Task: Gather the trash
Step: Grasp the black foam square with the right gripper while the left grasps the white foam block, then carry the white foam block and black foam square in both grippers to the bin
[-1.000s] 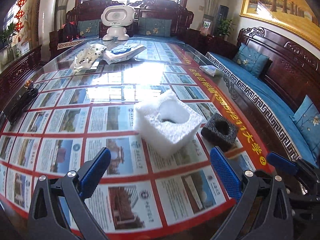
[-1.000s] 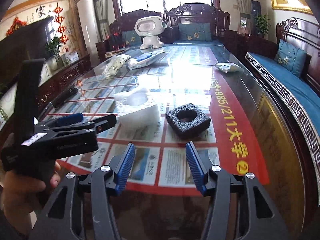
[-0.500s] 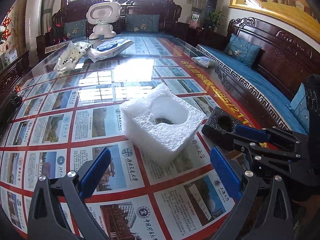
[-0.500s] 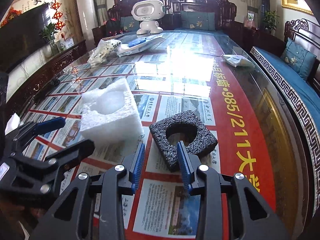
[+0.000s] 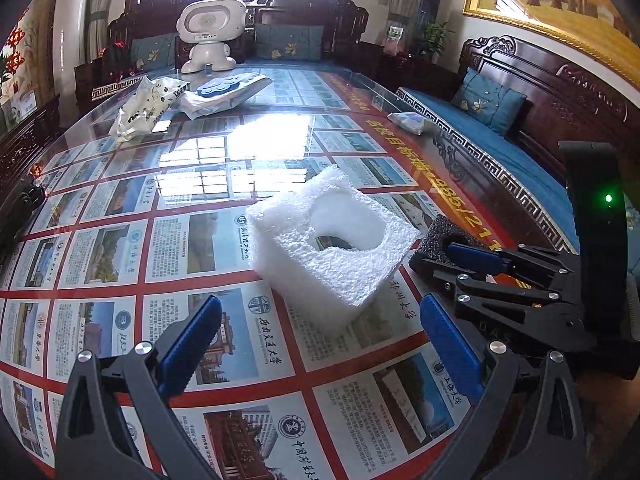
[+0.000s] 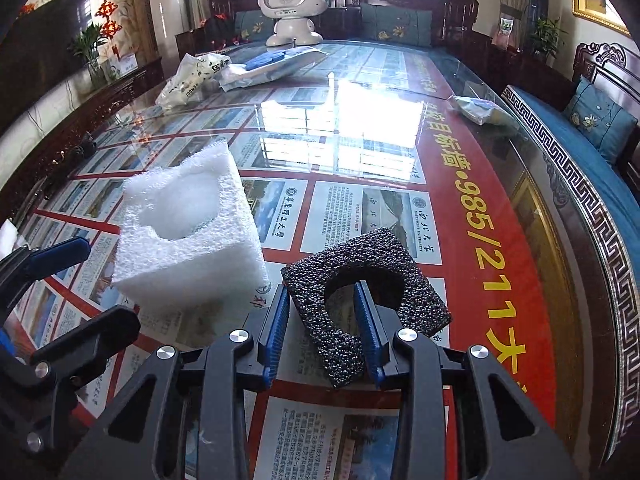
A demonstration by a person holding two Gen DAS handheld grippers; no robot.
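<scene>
Right gripper (image 6: 322,328): straddling the near corner of the black foam block (image 6: 364,292), one finger outside the edge, the other poking into the round hole. Pads look to be touching that wall, but can't tell if it's actually squeezing yet.

Left gripper (image 5: 316,344): hanging back with its fingers spread wide, gripping nothing, pointing at the white foam block (image 5: 332,240).

Trash: both foam pieces are sitting on the glass-topped table (image 6: 400,136), white one just beside the black one, on its left.

Further back: a crumpled white bag (image 6: 192,76), a flat plastic packet (image 6: 276,64) and a white toy robot (image 6: 294,4) are sitting at the far end.
</scene>
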